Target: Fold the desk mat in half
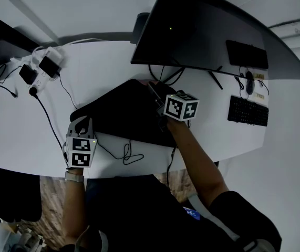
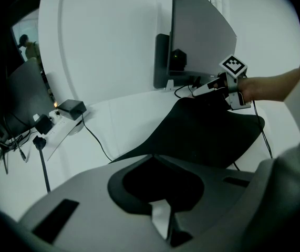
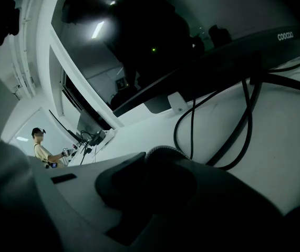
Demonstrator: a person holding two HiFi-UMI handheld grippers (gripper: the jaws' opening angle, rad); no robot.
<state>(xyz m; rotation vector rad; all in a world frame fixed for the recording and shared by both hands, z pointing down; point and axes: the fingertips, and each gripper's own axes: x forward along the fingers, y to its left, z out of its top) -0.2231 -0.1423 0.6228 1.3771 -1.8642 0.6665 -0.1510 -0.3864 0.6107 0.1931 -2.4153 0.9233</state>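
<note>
two grippers work on one desk mat (image 1: 123,114). by the near edge of the desk (image 1: 13,135), the left gripper (image 1: 81,124) has its jaws closed on the mat's left corner. further in, the right gripper (image 1: 157,100) is clamped tight on the opposite end, raised off the desk before the one monitor (image 1: 202,30). the fold seems just begun. next, i judge, the raised end must travel across to the left end and line up with it. one power strip (image 1: 44,67) lies at the far left.
</note>
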